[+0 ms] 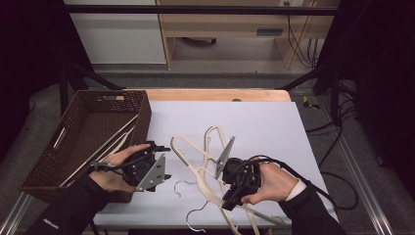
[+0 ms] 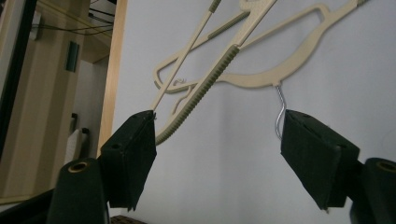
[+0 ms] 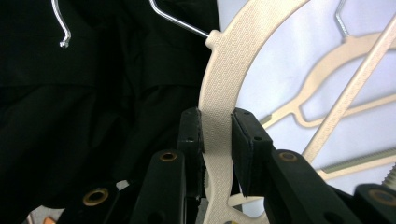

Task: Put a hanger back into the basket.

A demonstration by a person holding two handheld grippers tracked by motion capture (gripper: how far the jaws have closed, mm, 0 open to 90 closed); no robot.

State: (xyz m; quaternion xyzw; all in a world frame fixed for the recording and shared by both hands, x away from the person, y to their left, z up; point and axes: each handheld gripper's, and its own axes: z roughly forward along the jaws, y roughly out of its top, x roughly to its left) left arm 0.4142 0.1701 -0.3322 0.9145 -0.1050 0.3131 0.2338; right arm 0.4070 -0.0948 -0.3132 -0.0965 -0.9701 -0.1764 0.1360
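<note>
Our right gripper (image 1: 234, 192) is clamped tight on the shoulder of a cream hanger (image 3: 219, 116), near the worktop's (image 1: 274, 122) front edge. Several more hangers (image 1: 195, 152) lie crossed over one another in the middle of the worktop, and that is our worry: lifting the held one could snag a wire hook (image 1: 195, 220) on a neighbour and drag the pile along. Our left gripper (image 2: 219, 149) hangs part open with nothing between its jaws, by the brown basket (image 1: 49, 156) at the left edge, where some hangers already lie. A slim, smooth arm may also twist in our grip.
</note>
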